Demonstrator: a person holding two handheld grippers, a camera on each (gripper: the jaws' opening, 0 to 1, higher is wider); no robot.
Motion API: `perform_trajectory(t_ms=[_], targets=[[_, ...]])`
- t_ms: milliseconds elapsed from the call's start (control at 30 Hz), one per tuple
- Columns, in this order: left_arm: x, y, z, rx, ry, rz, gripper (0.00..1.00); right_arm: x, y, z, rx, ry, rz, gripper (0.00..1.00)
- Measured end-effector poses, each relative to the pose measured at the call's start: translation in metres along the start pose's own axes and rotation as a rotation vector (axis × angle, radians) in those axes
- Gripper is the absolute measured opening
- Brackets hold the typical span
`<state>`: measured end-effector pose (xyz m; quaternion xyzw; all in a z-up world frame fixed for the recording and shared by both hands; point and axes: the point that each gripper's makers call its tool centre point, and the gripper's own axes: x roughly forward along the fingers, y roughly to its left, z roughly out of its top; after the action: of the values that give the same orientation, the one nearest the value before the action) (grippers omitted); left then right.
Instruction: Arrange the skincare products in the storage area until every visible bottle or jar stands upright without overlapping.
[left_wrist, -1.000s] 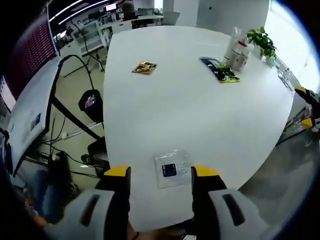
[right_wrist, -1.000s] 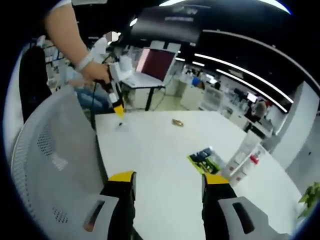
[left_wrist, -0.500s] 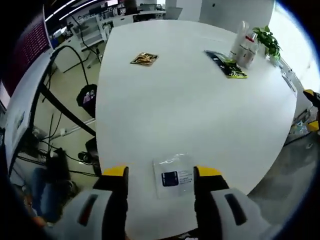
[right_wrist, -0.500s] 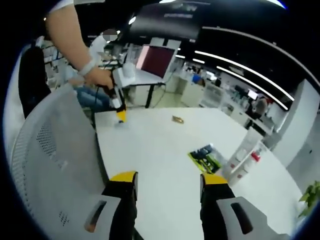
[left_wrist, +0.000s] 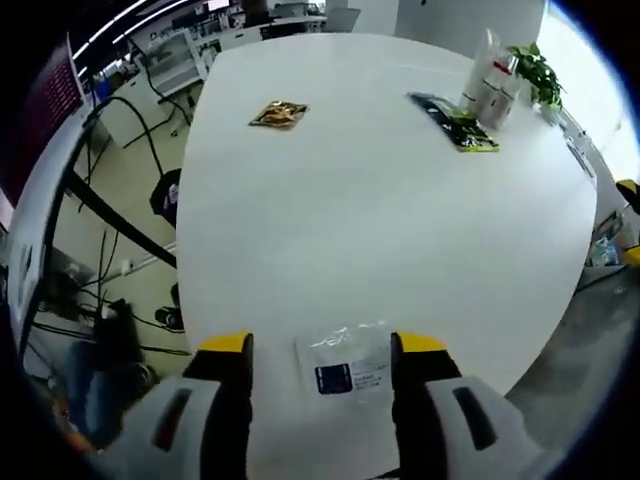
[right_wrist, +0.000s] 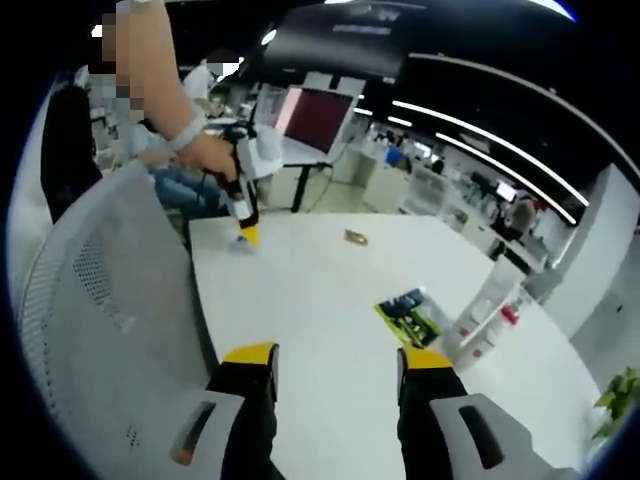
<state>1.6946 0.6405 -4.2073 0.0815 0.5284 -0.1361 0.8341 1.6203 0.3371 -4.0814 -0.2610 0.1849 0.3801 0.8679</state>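
Observation:
My left gripper is open just above the near edge of a white table, with a clear sachet bearing a dark label lying flat between its yellow-tipped jaws. White skincare bottles stand upright at the far right corner, also in the right gripper view as the bottles. A green and black packet lies flat beside them. My right gripper is open and holds nothing, above the table edge by a chair. The left gripper appears there, held by a hand over the sachet.
A small gold wrapper lies at the table's far left. A potted plant stands behind the bottles. A white mesh chair back is close on the left in the right gripper view. Desks and cables sit beyond the table edge.
The left gripper has moved forward over the table, so the sachet now sits lower between its jaws. The right gripper has hardly moved.

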Motion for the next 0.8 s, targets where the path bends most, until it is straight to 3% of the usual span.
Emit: perform_trajectory(t_ms=[267,500,633,800], targets=[[0.003,-0.014,-0.024,0.0,0.038,-0.015,0.54,0.001,0.002,0.0,-0.009,0.003,0.008,0.49],[0.0,-0.018,-0.023,0.005,0.014,-0.003,0.48,0.001,0.002,0.0,-0.013,0.003,0.007,0.48],[-0.001,-0.024,-0.023,0.034,0.014,-0.011,0.35,0.0,0.001,0.0,-0.019,0.002,0.002,0.48],[-0.001,-0.025,-0.023,0.043,0.019,-0.017,0.34,0.0,0.0,0.0,-0.027,0.001,-0.004,0.47]])
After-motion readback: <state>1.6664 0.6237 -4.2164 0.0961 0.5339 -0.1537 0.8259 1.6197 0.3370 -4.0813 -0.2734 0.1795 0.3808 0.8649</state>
